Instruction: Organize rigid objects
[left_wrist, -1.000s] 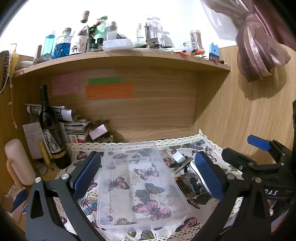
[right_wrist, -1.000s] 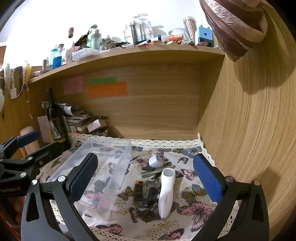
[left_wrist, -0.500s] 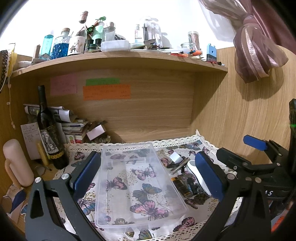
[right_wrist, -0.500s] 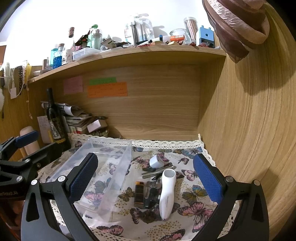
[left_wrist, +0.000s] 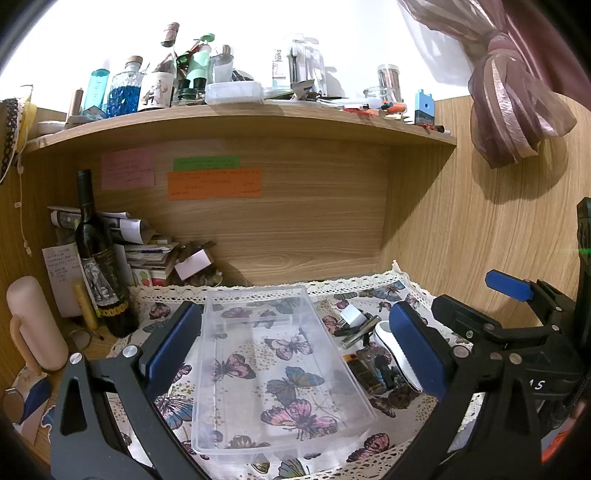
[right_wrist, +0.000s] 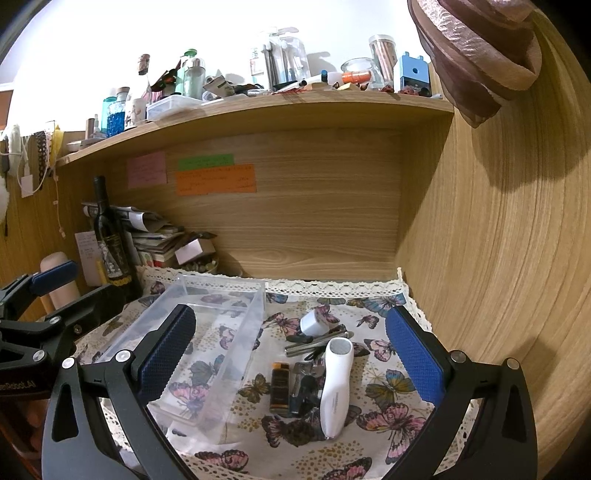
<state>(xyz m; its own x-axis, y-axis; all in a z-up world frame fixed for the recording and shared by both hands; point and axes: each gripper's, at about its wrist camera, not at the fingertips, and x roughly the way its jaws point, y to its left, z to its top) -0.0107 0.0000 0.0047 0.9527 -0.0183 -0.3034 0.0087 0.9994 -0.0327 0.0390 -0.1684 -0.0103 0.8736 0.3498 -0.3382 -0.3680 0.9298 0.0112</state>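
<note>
Wood alcove, butterfly cloth (right_wrist: 373, 413), clear bin (left_wrist: 273, 369) left of clutter; left gripper (left_wrist: 295, 347), right gripper (right_wrist: 291, 350) both wide.

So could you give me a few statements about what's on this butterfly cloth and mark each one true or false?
1. The clear plastic bin holds no items. True.
2. The white handheld device lies inside the bin. False: it lies on the butterfly cloth, to the right of the bin.
3. The right gripper is clamped on the device. False: its jaws are wide open and hold nothing.
4. A dark wine bottle stands upright left of the bin. True.
5. The left gripper is shut. False: it is open, its jaws spread either side of the bin in its own view.
6. A small white cube plug sits beyond the device. True.
</note>
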